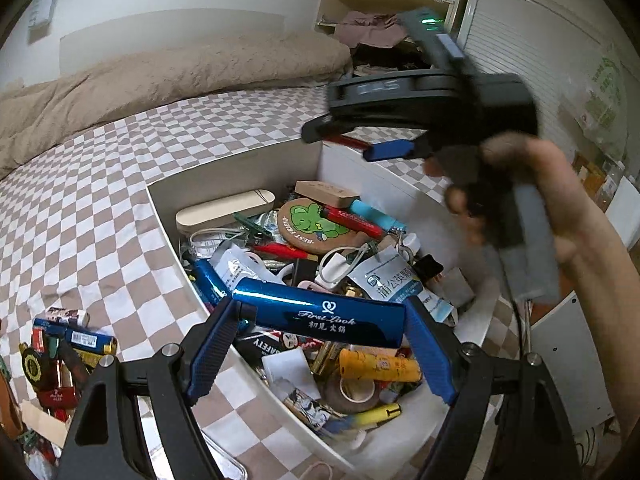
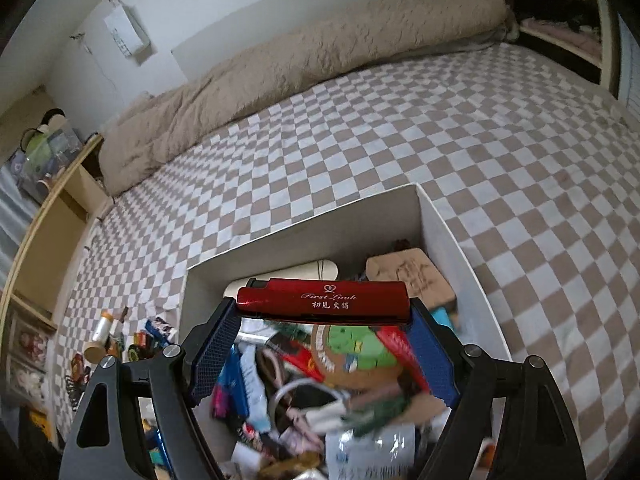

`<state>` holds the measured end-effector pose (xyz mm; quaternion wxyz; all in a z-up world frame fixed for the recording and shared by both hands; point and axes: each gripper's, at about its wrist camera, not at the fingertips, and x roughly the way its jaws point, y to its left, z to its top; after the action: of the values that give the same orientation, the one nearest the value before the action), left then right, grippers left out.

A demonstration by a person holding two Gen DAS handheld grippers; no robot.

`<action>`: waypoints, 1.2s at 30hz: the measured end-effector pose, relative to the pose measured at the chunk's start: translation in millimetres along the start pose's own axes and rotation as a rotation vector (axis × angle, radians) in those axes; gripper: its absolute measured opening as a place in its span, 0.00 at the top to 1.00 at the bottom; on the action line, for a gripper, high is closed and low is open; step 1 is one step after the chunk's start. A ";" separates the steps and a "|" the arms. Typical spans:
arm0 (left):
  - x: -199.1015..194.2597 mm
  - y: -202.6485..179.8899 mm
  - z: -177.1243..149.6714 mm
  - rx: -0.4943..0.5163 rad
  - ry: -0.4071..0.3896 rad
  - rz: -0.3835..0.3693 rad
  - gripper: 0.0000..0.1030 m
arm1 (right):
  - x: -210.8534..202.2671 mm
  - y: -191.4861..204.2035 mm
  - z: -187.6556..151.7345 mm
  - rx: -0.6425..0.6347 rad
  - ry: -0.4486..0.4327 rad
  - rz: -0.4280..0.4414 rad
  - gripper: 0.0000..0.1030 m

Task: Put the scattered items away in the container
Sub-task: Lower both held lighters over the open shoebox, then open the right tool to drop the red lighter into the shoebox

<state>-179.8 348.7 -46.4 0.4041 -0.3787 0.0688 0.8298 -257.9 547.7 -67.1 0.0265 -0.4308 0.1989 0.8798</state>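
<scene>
**Two lighters held crosswise over the full box**

The left gripper (image 1: 320, 322) is clenched on a blue lighter (image 1: 320, 320), its long axis lying across the fingers (image 1: 210, 350), the cap end toward the left of the view and the printed side up. It hangs over the near part of the white box (image 1: 240, 172), which sits on the checkered bed (image 1: 120, 184) and is crowded with small items, among them a round green-frog coaster (image 1: 308, 224). The right gripper (image 2: 322, 312) grasps a red lighter (image 2: 322, 302) the same way, end to end between its fingers, cap end left, above the box (image 2: 300, 232). More loose items (image 1: 64, 344) lie on the bed left of the box.
</scene>
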 end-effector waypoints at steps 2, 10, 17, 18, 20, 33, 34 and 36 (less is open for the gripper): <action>-0.9 1.9 0.9 0.012 -0.009 0.004 0.20 | 14.6 1.5 6.2 -0.032 0.035 -0.018 0.20; 10.1 10.0 6.8 0.023 -0.010 -0.012 0.20 | 65.6 7.8 23.0 -0.129 0.134 -0.126 0.20; 21.8 16.3 10.3 -0.004 0.006 -0.039 0.20 | 79.9 4.9 27.0 -0.136 0.169 -0.138 0.20; 23.0 16.4 10.4 -0.004 0.007 -0.040 0.20 | 80.8 4.5 26.7 -0.140 0.177 -0.139 0.20; 24.8 15.9 10.3 0.000 0.009 -0.040 0.20 | 84.8 2.9 27.1 -0.161 0.199 -0.152 0.20; 29.1 15.5 13.6 0.000 0.021 -0.036 0.20 | 59.5 -12.3 21.0 -0.167 0.173 -0.130 0.04; 30.0 15.9 14.1 0.001 0.025 -0.033 0.20 | 53.8 -13.0 19.7 -0.155 0.160 -0.105 0.03; 30.6 16.5 15.4 -0.001 0.030 -0.029 0.20 | 42.2 -13.0 17.3 -0.140 0.127 -0.083 0.03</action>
<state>-212.4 363.2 -59.7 0.4148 -0.3922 0.0691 0.8182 -294.5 560.8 -94.3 0.0201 -0.4944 0.1204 0.8606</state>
